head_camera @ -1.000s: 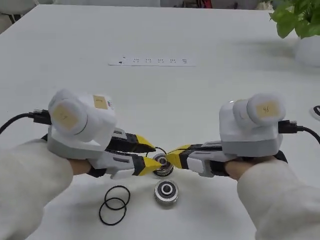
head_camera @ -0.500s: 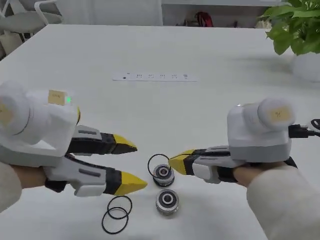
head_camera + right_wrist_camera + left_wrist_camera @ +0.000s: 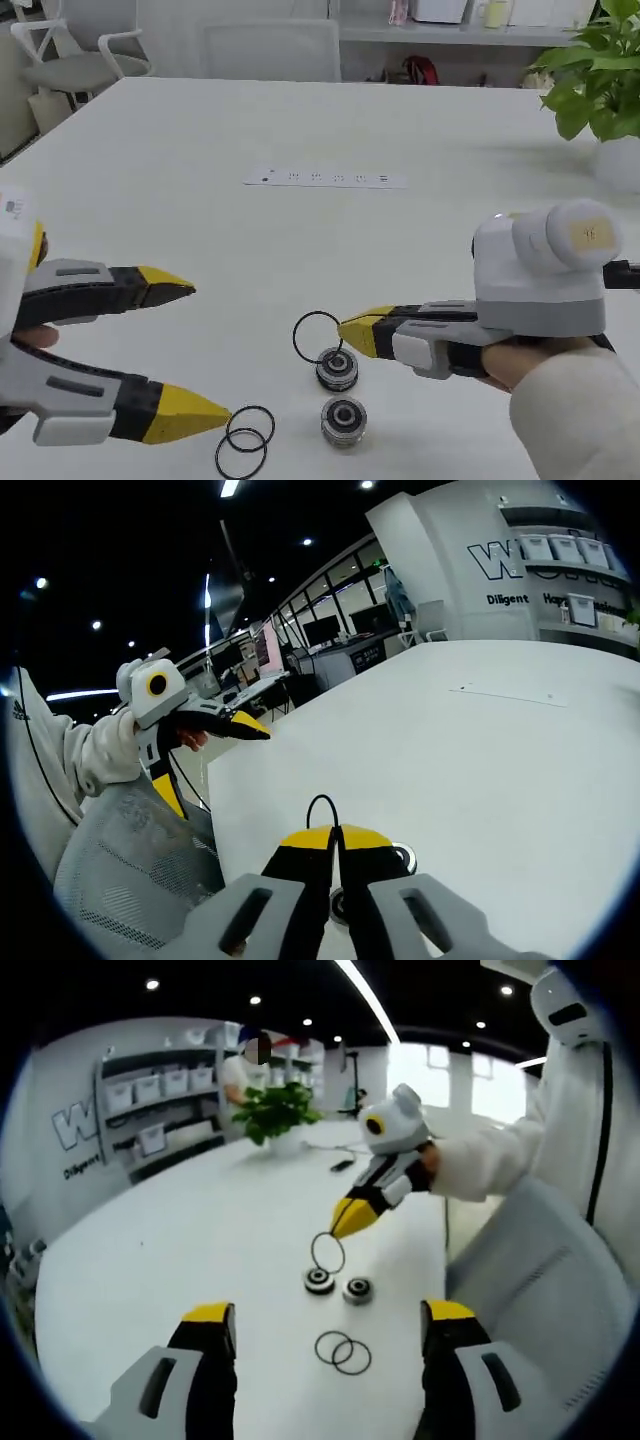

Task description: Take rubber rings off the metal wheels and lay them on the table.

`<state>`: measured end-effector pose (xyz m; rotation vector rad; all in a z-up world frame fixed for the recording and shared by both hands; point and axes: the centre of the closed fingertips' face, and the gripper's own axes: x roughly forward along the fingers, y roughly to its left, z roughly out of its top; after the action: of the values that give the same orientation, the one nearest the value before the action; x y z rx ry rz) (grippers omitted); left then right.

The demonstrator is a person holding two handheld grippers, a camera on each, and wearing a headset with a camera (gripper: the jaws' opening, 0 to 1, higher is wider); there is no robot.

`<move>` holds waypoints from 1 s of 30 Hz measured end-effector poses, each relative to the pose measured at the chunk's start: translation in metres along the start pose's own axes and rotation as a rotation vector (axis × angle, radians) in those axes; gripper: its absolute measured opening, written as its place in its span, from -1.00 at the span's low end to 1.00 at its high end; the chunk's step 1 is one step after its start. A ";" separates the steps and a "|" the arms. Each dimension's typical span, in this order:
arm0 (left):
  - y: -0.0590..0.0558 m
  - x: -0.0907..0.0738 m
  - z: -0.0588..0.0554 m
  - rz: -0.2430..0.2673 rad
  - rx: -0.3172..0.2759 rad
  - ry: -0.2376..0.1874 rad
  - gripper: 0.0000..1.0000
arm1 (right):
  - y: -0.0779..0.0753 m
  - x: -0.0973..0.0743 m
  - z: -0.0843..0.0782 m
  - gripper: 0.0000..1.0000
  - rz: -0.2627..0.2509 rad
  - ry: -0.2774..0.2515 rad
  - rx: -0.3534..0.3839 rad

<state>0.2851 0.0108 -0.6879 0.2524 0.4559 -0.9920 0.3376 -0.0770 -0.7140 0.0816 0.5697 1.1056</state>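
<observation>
Head view, with both gripper views. My right tool (image 3: 345,327) comes in from the right with its yellow tips pressed together, pinching one black rubber ring (image 3: 295,336) by its edge. The loop hangs to the left of the tips, and its lower arc meets the top of the far wheel (image 3: 337,368). I cannot tell whether it has cleared that wheel. In the right gripper view the ring (image 3: 322,802) rises just past the closed tips.

My left tool (image 3: 208,351) sits at the near left, jaws spread wide and holding nothing, well apart from both wheels. The near wheel (image 3: 344,418) stands just in front of the far one. Two loose rings (image 3: 228,425) lie overlapped on the desk (image 3: 300,240), near and to the left of the wheels.

Risks, as I judge them:
- **Slipping:** the pinch holds a thin, springy edge, so a quick swing could let the ring slip out.
- **Snagging:** if the lower arc is caught on the far wheel, pulling would drag or tip the wheel, because the left tool is not steadying it.
- **Early release:** letting go here would drop the ring onto the wheels and not onto bare desk.
</observation>
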 end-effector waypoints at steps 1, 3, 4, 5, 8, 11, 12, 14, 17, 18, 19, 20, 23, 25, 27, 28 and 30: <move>-0.001 -0.003 -0.001 0.007 -0.008 -0.006 0.58 | 0.002 0.001 0.000 -1.00 0.003 0.002 -0.002; -0.001 -0.010 -0.002 0.023 -0.019 -0.013 0.63 | 0.006 0.003 0.000 -1.00 0.009 0.005 -0.006; -0.001 -0.012 -0.003 0.029 -0.022 -0.016 0.65 | 0.007 0.003 0.000 -1.00 0.012 0.006 -0.007; -0.001 -0.016 -0.005 0.038 -0.025 -0.017 0.67 | 0.009 0.004 0.000 -1.00 0.018 0.006 -0.008; -0.002 -0.024 -0.011 0.054 -0.033 -0.004 0.77 | 0.014 0.008 0.001 -1.00 0.032 0.007 -0.012; -0.003 -0.028 -0.018 0.059 -0.036 0.020 0.83 | 0.020 0.012 0.001 -1.00 0.049 0.016 -0.018; -0.003 -0.028 -0.019 0.060 -0.035 0.023 0.84 | 0.021 0.013 0.001 -1.00 0.053 0.018 -0.021; -0.002 -0.027 -0.022 0.063 -0.044 0.026 0.90 | 0.023 0.015 0.000 -1.00 0.061 0.022 -0.023; -0.003 -0.023 -0.026 0.053 -0.065 0.019 0.97 | 0.027 0.019 -0.002 -1.00 0.074 0.033 -0.029; -0.003 -0.022 -0.028 0.053 -0.068 0.022 0.99 | 0.028 0.020 -0.002 -1.00 0.077 0.038 -0.031; -0.003 -0.020 -0.031 0.052 -0.070 0.027 1.00 | 0.029 0.021 -0.004 -1.00 0.081 0.045 -0.034; -0.003 -0.019 -0.033 0.049 -0.071 0.030 1.00 | 0.029 0.022 -0.005 -1.00 0.082 0.047 -0.035; -0.002 -0.016 -0.039 0.046 -0.079 0.039 1.00 | 0.032 0.027 -0.009 -1.00 0.091 0.066 -0.041; -0.001 -0.015 -0.041 0.045 -0.080 0.044 1.00 | 0.033 0.029 -0.012 -1.00 0.096 0.079 -0.046; 0.000 -0.013 -0.043 0.047 -0.077 0.048 1.00 | 0.035 0.032 -0.014 -1.00 0.101 0.090 -0.049; 0.000 -0.013 -0.043 0.046 -0.074 0.050 1.00 | 0.035 0.033 -0.015 -1.00 0.102 0.094 -0.051; 0.001 -0.011 -0.044 0.045 -0.069 0.055 1.00 | 0.036 0.034 -0.018 -1.00 0.105 0.104 -0.054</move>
<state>0.2694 0.0377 -0.7213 0.2276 0.5313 -0.9255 0.3102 -0.0346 -0.7306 0.0071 0.6336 1.2320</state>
